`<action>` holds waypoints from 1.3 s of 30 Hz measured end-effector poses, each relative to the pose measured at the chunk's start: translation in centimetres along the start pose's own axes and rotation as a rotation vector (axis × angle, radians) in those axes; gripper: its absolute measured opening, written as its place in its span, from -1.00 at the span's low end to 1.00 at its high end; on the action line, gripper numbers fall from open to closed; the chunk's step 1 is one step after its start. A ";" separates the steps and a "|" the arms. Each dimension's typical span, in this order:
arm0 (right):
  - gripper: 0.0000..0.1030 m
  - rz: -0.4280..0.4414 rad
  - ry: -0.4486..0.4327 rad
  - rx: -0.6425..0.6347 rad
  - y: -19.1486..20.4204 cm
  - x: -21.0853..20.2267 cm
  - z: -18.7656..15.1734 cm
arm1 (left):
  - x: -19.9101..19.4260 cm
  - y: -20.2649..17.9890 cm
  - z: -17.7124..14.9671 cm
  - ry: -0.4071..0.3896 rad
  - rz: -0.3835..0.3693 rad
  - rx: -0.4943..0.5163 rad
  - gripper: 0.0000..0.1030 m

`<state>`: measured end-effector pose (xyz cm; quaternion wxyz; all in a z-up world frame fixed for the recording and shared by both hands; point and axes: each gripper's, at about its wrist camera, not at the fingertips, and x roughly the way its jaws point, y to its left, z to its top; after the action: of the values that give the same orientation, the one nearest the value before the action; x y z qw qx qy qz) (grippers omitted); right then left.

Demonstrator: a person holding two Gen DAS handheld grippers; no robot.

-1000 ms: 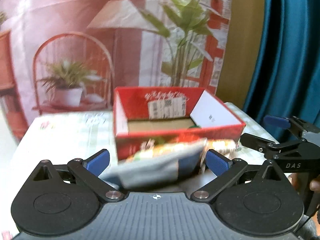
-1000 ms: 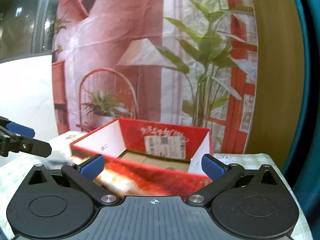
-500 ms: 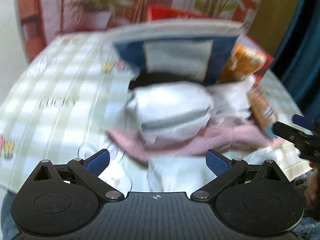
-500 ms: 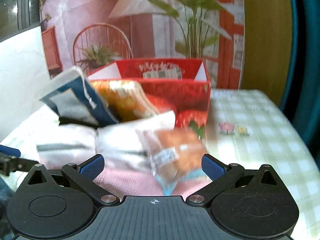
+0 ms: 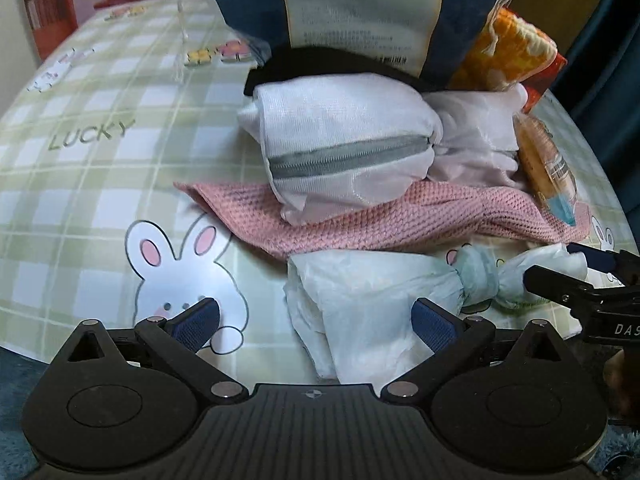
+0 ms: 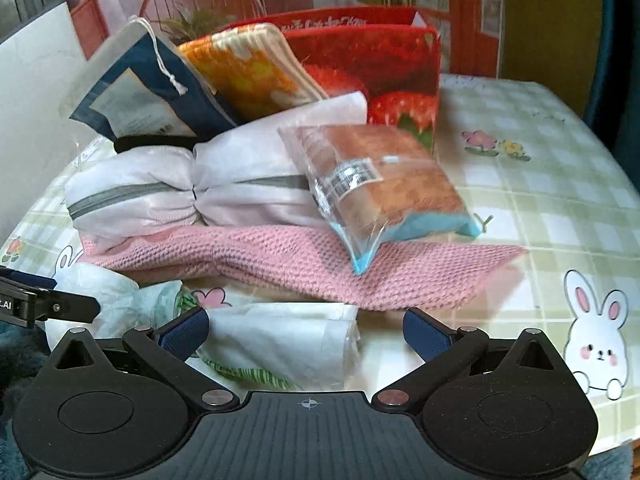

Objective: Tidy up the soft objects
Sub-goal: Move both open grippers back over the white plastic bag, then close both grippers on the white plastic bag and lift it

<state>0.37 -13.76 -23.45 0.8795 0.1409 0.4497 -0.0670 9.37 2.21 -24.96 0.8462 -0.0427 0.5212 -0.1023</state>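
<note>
Knitted pink cloth (image 5: 400,220) under silky white pouch (image 5: 344,140)

Pink knit cloth (image 5: 400,220) on green-checked, rabbit-printed tablecloth (image 5: 100,168).

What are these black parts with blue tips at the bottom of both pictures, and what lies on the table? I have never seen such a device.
They are two hand-held grippers; a person carries one in each hand, and each has a camera looking forward along its two blue-tipped fingers. One picture comes from the left gripper, the other from the right gripper. Both are open and hold nothing.

On the checked rabbit tablecloth lies a pile of soft things: a pink knitted cloth, a white zipped pouch on it, a wrapped bread, a blue drawstring bag, an orange pouch and, nearest, a knotted white plastic bag. Behind stands a red strawberry box.
</note>
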 end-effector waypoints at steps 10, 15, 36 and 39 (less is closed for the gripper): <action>0.99 -0.003 0.051 -0.033 0.6 1.2 -0.4 | 0.9 -0.8 -0.1 0.007 0.016 0.030 1.00; 0.99 -0.017 0.055 -0.051 1.0 1.3 -0.4 | 1.1 -1.2 0.0 0.008 0.024 0.042 1.00; 0.51 0.078 0.024 -0.088 1.8 0.3 -0.4 | -0.2 0.0 -0.4 -0.031 -0.121 -0.002 0.42; 0.34 0.098 0.013 -0.086 1.8 0.1 -0.4 | -0.5 0.7 -0.4 -0.046 -0.130 -0.037 0.18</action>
<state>0.57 -11.90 -23.40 0.8840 0.1253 0.4503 -0.0037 8.84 3.06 -24.82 0.8486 -0.0945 0.4995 -0.1466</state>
